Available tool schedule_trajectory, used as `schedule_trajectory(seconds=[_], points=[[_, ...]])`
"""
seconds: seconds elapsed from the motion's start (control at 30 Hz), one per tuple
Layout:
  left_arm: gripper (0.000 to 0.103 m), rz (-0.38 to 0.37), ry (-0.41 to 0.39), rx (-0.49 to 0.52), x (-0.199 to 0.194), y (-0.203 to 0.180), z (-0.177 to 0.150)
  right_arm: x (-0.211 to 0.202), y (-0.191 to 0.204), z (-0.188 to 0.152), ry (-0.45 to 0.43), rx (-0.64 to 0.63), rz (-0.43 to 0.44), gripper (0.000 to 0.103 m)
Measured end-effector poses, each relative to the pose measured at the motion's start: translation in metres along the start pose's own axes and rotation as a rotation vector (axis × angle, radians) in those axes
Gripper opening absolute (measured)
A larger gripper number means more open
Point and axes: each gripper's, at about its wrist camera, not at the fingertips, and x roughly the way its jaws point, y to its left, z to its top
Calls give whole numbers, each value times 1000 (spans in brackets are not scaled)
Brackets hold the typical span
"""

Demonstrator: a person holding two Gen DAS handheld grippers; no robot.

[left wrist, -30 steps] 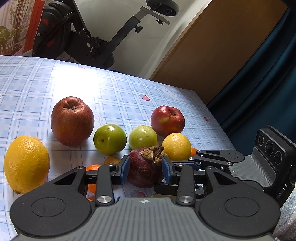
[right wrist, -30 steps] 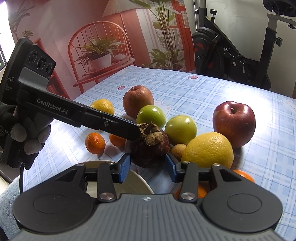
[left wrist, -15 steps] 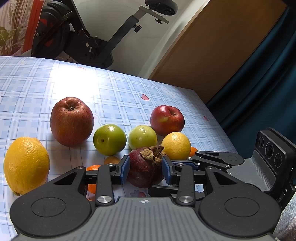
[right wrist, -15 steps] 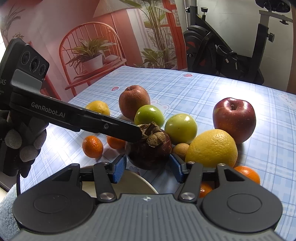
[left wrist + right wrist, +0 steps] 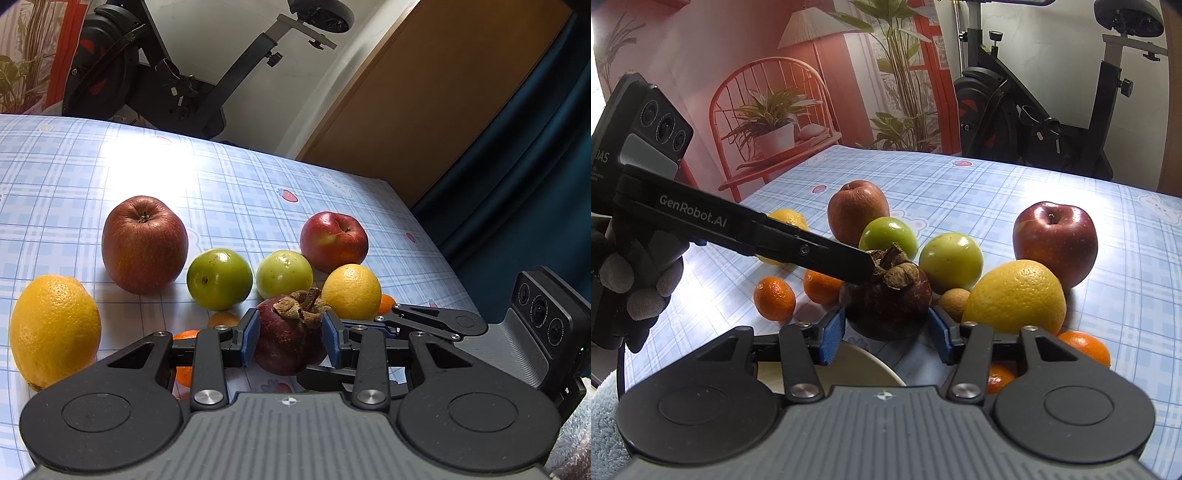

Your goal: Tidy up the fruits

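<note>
A dark purple mangosteen [image 5: 288, 336] with a dry brown cap sits between the blue pads of my left gripper [image 5: 290, 336], which is shut on it. In the right wrist view the mangosteen [image 5: 892, 295] lies just beyond my right gripper [image 5: 886, 338], whose jaws stand wide and apart from it. The left gripper's black finger [image 5: 812, 253] reaches in from the left and touches the fruit. A white bowl rim [image 5: 864, 360] shows under the right gripper.
Around the mangosteen lie two red apples [image 5: 144, 243] [image 5: 334, 240], two green apples [image 5: 219, 278] [image 5: 284, 273], two yellow oranges [image 5: 55, 326] [image 5: 351, 291], small mandarins [image 5: 774, 298] and a brown longan [image 5: 953, 302] on the blue plaid tablecloth [image 5: 221, 192]. An exercise bike [image 5: 1034, 122] stands behind.
My right gripper has opened wider and drawn back a little from the mangosteen. My left gripper stays shut on the fruit, almost unmoved.
</note>
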Motion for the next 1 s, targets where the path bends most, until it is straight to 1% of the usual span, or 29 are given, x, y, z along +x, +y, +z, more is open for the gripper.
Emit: schedule_trajectory(seconds=[0.2,0.3,0.43,0.67,1.0], points=[[38,3,-3,-2,1,1,0,0,1,1,5,2,-3,52],[37,-9,-1,-25,1,6,1,5,2,2,40,6,-16,53],[37,-9,0,-21,0,6,1,6,1,0,30,34,-15,55],[37,-3,-1,-16,0,5,1,10,3,3,27,29,-17,58],[34,2,-7,15,-1,0,-1,6,1,2,8,28,-7,56]])
